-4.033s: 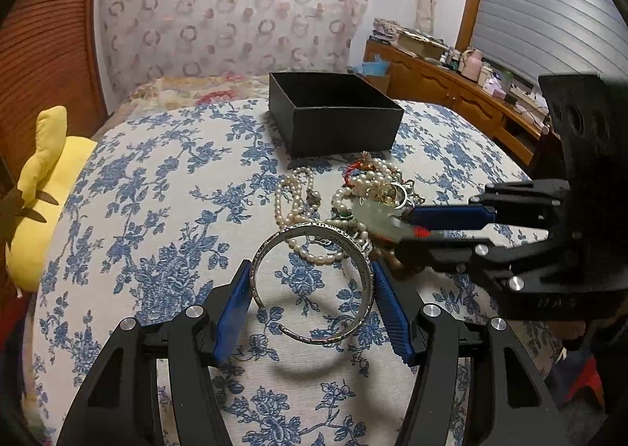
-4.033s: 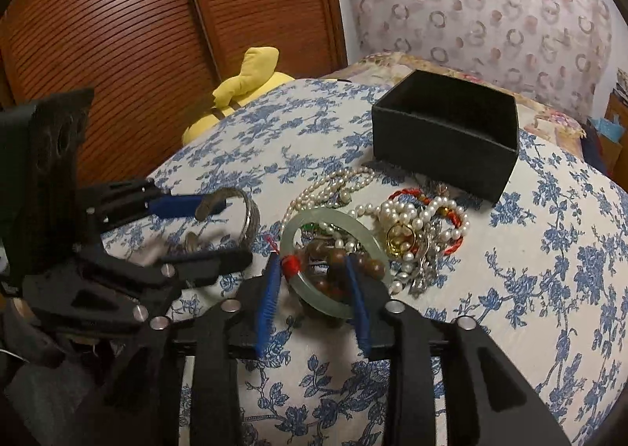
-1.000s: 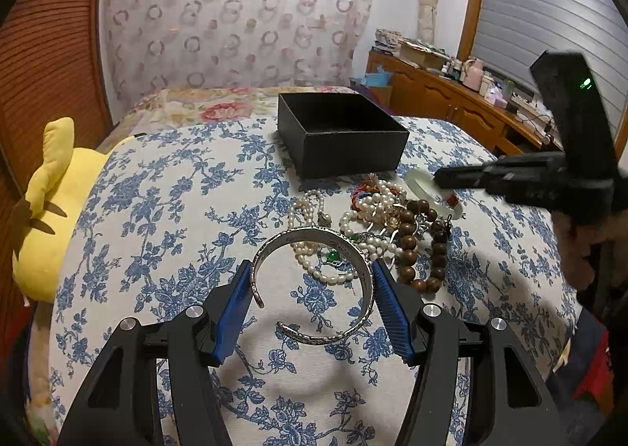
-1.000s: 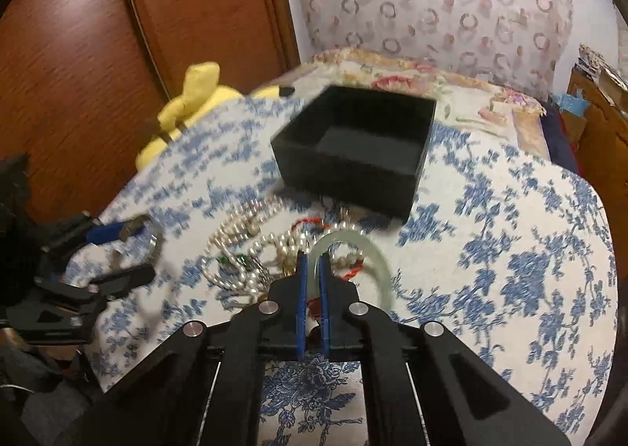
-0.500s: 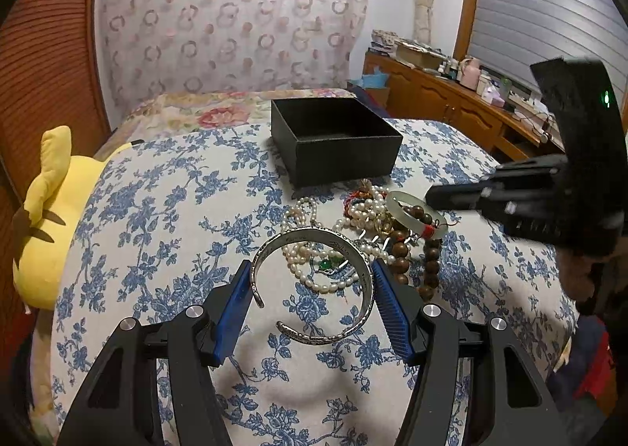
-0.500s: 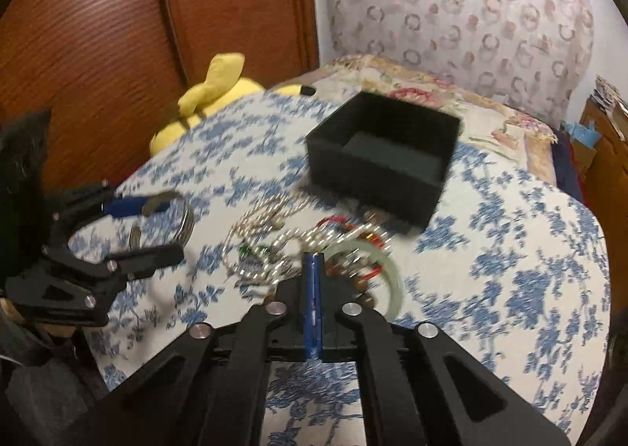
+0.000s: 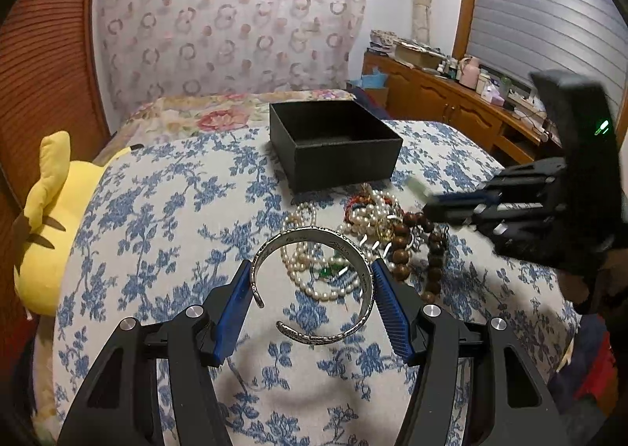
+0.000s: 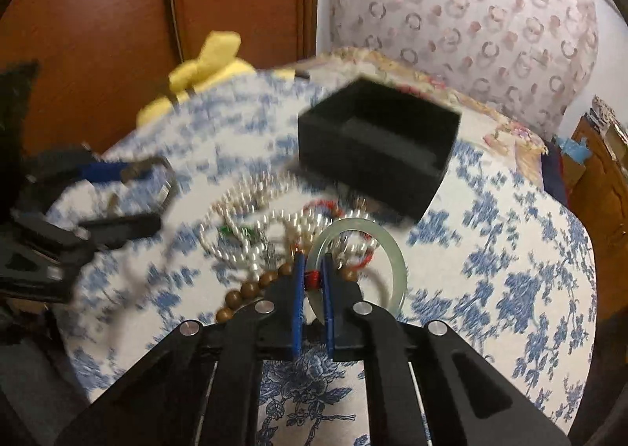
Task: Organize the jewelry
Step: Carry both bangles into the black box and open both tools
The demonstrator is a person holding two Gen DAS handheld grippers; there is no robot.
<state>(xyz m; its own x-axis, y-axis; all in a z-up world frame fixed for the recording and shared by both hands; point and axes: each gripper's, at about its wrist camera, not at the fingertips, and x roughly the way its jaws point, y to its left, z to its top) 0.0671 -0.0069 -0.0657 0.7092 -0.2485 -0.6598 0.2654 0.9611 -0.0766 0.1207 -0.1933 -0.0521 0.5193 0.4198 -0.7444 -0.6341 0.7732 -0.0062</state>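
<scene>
My right gripper (image 8: 313, 269) pinches the jade bangle (image 8: 359, 265) above the jewelry pile (image 7: 365, 234), short of the black box (image 8: 376, 148); my left gripper (image 7: 310, 285) clamps the silver cuff (image 7: 314, 285). I'd carry the bangle level, releasing low inside.

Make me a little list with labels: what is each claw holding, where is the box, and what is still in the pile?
left claw: holds the silver cuff bracelet by its sides
right claw: pinches the pale green bangle at its red-wrapped spot
black box: open, behind the pile, looks empty
pile on cloth: pearl strands, brown wooden beads
yellow plush toy: at the left edge
</scene>
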